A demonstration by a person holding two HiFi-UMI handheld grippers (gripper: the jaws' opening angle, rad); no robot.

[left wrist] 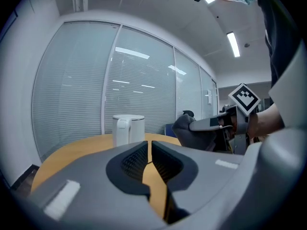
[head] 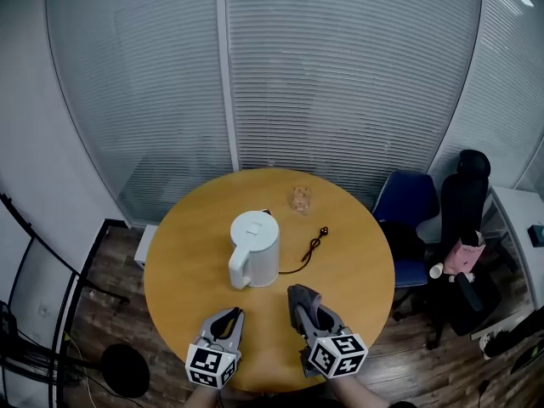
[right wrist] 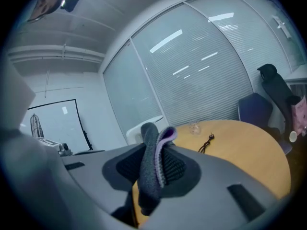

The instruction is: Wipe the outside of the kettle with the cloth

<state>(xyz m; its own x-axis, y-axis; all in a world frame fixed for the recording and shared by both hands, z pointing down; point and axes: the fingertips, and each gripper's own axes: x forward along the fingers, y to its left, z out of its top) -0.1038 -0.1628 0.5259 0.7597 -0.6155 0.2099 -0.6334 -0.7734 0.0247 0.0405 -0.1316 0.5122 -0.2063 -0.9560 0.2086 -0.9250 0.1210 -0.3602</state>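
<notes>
A white electric kettle (head: 254,248) stands upright in the middle of the round wooden table (head: 187,253), its handle turned toward me. Its black cord (head: 311,249) trails off to the right. My left gripper (head: 226,320) hovers over the near table edge, shut and empty, just short of the kettle (left wrist: 128,129). My right gripper (head: 303,306) is beside it, shut on a folded dark grey cloth (right wrist: 152,166) with a purple edge. That cloth (head: 301,299) sticks out toward the kettle (right wrist: 144,127) without touching it.
A small clear glass (head: 299,199) stands at the table's far edge. A blue chair (head: 406,211) and a black chair (head: 463,219) stand to the right. Glass walls with blinds close off the back. Black stand legs (head: 59,279) are on the floor at left.
</notes>
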